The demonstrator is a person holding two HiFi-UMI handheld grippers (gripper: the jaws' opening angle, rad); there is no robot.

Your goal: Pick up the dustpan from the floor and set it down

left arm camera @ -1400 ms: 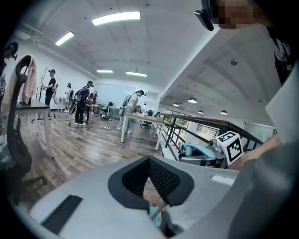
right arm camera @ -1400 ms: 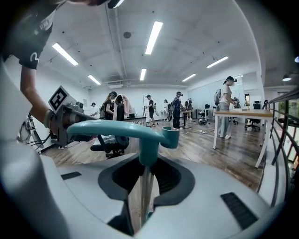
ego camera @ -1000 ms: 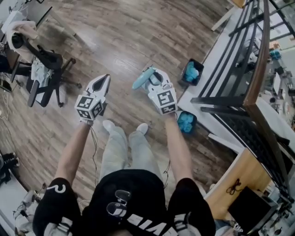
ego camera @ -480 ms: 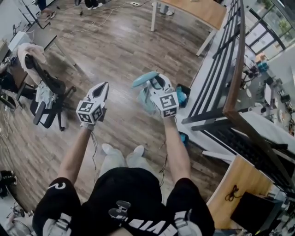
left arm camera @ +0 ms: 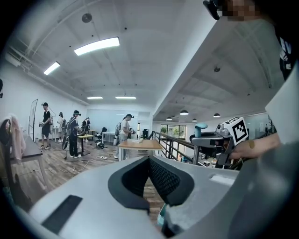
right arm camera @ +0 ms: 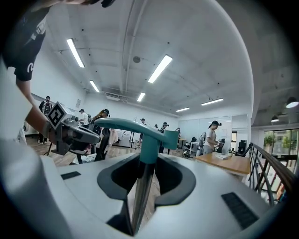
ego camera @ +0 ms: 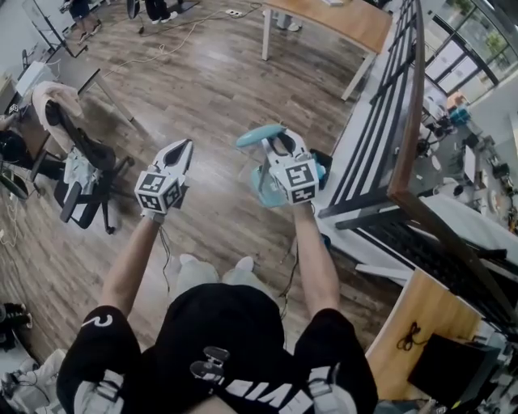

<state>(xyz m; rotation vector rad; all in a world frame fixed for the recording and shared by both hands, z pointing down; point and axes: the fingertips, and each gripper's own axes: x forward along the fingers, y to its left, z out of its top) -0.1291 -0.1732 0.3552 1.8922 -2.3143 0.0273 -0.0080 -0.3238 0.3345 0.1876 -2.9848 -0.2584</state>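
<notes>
The dustpan hangs clear of the wood floor; its pale teal pan [ego camera: 265,185] is below my right gripper [ego camera: 275,144]. In the right gripper view its teal handle [right arm camera: 140,128] crosses above the jaws and its metal shaft [right arm camera: 141,196] runs between them. The right gripper [right arm camera: 145,170] is shut on that shaft, though its jaws have just been opening a little. My left gripper [ego camera: 183,147] is held level beside it on the left, a short way apart, holding nothing. In its own view the left gripper [left arm camera: 149,161] has its dark pads meeting.
A black metal railing [ego camera: 388,121] runs along the right, close to the right gripper, with a dark bin [ego camera: 322,166] at its foot. A wooden table [ego camera: 340,20] stands at the back. An office chair [ego camera: 77,154] is at the left. People [left arm camera: 74,133] stand far off.
Both grippers have risen and the floor and the feet look farther below. The dustpan came up with the right gripper, and its pan now shows under it.
</notes>
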